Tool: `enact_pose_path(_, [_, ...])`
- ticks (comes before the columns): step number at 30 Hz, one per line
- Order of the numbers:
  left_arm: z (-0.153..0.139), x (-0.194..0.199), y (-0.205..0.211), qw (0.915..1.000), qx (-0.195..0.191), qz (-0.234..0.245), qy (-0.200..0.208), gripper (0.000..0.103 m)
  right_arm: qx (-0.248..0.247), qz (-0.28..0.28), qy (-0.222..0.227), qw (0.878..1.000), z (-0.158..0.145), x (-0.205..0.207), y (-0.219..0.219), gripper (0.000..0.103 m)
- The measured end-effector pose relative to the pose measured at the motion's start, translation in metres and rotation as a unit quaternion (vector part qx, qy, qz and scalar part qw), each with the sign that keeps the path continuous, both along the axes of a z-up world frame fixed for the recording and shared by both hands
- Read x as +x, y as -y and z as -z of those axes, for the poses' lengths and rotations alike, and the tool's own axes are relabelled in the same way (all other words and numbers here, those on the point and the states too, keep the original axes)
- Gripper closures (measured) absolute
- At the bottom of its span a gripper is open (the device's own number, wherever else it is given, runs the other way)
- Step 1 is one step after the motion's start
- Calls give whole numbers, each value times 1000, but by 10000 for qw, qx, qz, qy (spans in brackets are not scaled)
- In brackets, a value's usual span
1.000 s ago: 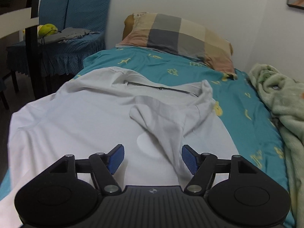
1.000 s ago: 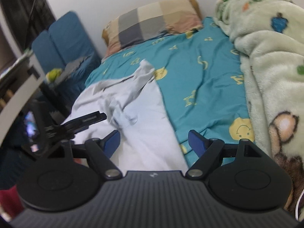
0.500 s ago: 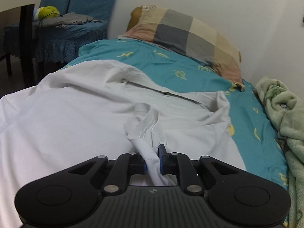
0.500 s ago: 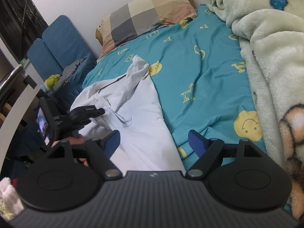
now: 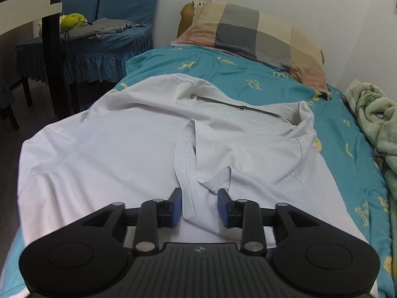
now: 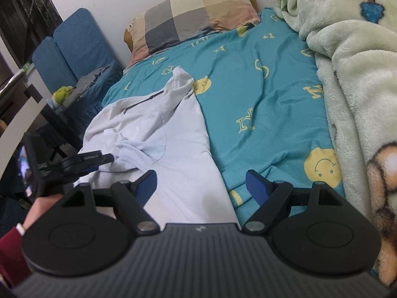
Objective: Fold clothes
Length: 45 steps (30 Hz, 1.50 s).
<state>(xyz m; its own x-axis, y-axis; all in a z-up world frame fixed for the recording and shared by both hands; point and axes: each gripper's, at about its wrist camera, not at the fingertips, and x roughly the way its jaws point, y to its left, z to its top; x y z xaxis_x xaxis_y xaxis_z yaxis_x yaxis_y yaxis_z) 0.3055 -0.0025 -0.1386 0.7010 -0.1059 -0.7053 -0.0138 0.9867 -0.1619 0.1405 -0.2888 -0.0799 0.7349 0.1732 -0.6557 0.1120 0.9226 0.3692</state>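
Observation:
A white t-shirt (image 5: 111, 154) lies spread on the teal bed sheet (image 6: 260, 87), its collar toward the pillow. One sleeve (image 5: 198, 164) is folded in over the shirt's body, hem seam up. My left gripper (image 5: 199, 206) hovers at the sleeve's tip. Its jaws are opening and the sleeve end lies between the blue pads without being pressed. In the right wrist view the left gripper (image 6: 99, 159) comes in from the left over the t-shirt (image 6: 173, 149). My right gripper (image 6: 201, 186) stands open above the shirt's right edge, with nothing between its fingers.
A checked pillow (image 5: 248, 32) lies at the head of the bed by the wall. A pale green fleece blanket (image 6: 347, 74) is heaped along the right side. A blue-covered chair (image 5: 99, 37) with grey cloth and a dark table leg (image 5: 52, 49) stand left of the bed.
The left gripper closed on the sleeve, drew it toward the near side, and has now parted its jaws. The sleeve lies further across the shirt. The right gripper stayed open and barely moved.

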Motion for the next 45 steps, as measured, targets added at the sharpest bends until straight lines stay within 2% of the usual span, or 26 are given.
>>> enact_pose_path(5, [-27,-24,1,9989,-186,180,388,52,160,136,203,9996,-13,-16,6,23])
enact_pose_path(9, [-43,-24,14,9962,-370,375,691,53,477,322,327,9978,-15,-20,19,23])
enact_pose_path(13, [-39,-8,32,9950,-522,491,698,57,814,627,317,9942,-10,-18,35,23])
enact_pose_path(15, [-30,3,42,9945,-609,569,638,57,907,703,273,9930,-6,-15,39,23])
enact_pose_path(17, [-14,16,52,9966,-496,495,431,58,943,743,224,9925,-1,-10,41,23])
enact_pose_path(19, [2,28,58,9990,-363,233,140,58,919,736,125,9930,4,-4,40,23])
enact_pose_path(21, [14,36,57,9989,-432,-123,-94,58,982,705,21,9927,10,2,39,23])
enact_pose_path(27, [20,40,51,9979,-497,-348,-222,55,1066,633,-76,9923,17,14,34,23])
enact_pose_path(28, [20,41,52,9983,-423,-335,-236,60,1079,623,-84,9922,18,14,34,23])
enact_pose_path(29, [20,41,54,9987,-316,-334,-211,77,1069,613,-85,9923,18,14,33,23])
enact_pose_path(31, [17,40,54,9989,-335,-282,-137,98,1049,594,-87,9927,18,15,32,23])
enact_pose_path(35, [-12,23,57,9992,-316,10,252,99,1031,661,-95,9924,18,12,35,23])
enact_pose_path(38, [-38,-6,54,9973,-606,188,361,99,1001,665,-89,9927,17,10,35,23])
enact_pose_path(41, [-46,-42,44,9944,-1024,205,167,99,1007,651,-50,9928,14,7,34,23])
enact_pose_path(45, [-19,-77,35,9905,-1297,276,-369,99,1013,647,-47,9927,13,6,34,23])
